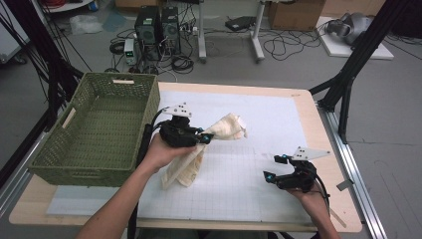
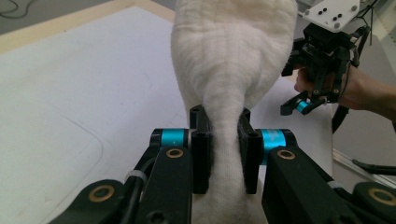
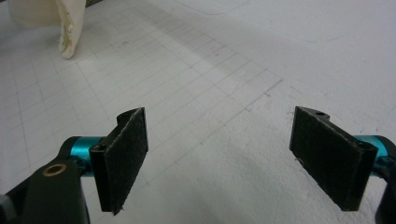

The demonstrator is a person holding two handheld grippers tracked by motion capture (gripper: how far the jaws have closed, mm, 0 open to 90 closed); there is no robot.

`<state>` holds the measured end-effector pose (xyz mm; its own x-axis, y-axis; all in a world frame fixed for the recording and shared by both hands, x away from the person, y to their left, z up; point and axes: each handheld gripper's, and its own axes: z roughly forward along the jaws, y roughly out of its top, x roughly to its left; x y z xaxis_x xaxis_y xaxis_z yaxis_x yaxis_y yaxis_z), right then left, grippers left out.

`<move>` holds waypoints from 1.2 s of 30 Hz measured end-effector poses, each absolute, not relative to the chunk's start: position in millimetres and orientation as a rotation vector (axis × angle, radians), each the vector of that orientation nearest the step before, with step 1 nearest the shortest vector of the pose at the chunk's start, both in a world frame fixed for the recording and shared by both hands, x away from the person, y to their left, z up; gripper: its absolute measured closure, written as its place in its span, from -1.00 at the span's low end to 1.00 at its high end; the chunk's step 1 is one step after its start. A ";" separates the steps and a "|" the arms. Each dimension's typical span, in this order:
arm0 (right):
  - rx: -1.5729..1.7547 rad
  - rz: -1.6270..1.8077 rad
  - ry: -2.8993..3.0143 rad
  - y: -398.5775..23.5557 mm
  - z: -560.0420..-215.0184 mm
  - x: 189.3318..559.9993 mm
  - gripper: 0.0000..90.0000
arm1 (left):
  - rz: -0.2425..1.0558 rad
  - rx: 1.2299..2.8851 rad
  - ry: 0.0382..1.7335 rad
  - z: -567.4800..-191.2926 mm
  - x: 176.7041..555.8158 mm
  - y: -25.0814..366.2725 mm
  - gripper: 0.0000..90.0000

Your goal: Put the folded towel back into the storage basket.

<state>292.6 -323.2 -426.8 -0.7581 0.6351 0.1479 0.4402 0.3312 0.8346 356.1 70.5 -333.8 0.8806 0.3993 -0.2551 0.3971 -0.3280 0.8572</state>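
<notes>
Far left on the table (image 1: 239, 211): green woven basket (image 1: 94, 134), nothing inside as far as the high view shows. It sits on the table's left edge, just beside the left hand (image 1: 159, 152).

Next over, the left gripper (image 1: 206, 137) has its jaws pinched tight on a cream towel (image 1: 226, 127). In the left gripper view the cloth (image 2: 231, 60) is squeezed to a narrow neck between the 2 pads (image 2: 201, 158), then fans out wide beyond them. In the high view 1 part of the towel sticks out past the jaws toward the table's middle, off the surface; the other part hangs below the hand, and its lower end (image 1: 181, 172) looks to rest on the white grid mat (image 1: 234, 189).

Step in hand, as I judge it: lift w/ the towel gathered in 1 grip, prob. to carry it to the basket or to shake it out for folding. Can't tell which.

Right side: right gripper (image 1: 275, 167) sits low over the mat, well apart from the towel. Its pads (image 3: 123, 156) are spread wide w/ bare mat between them, holding nothing.

Next move, if it's the basket: swing left, raise enough so the hanging end clears the basket's near wall, then let go over the middle. If it's folding: right gripper needs to come across & pinch a free corner. Hanging tail could snag on the rim.
</notes>
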 end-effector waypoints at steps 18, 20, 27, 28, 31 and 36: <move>0.979 1.415 2.379 -323.2 -424.4 294.3 -0.58 | -0.002 1.923 0.563 -300.4 351.1 106.4 0.77; 0.973 1.411 2.378 -322.7 -424.9 294.9 -0.58 | 0.004 1.912 0.568 -296.3 350.4 111.1 0.77; 0.969 1.407 2.385 -321.2 -425.4 295.9 -0.58 | 0.004 1.903 0.567 -285.3 349.8 121.2 0.77; 0.971 1.406 2.385 -321.0 -425.4 295.9 -0.58 | 0.010 1.905 0.569 -284.3 349.8 122.4 0.77; 0.967 1.406 2.385 -320.6 -425.4 296.3 -0.58 | 0.010 1.904 0.577 -283.4 350.1 124.8 0.77; 0.972 1.402 2.388 -321.0 -425.7 296.8 -0.58 | 0.019 1.903 0.582 -281.5 350.5 127.4 0.77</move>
<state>296.8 -321.0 -425.7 -0.7617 0.6314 0.1455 0.4348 0.3315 0.8373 350.5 127.4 -281.5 0.8795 0.4022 -0.2544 0.3849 -0.2870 0.8772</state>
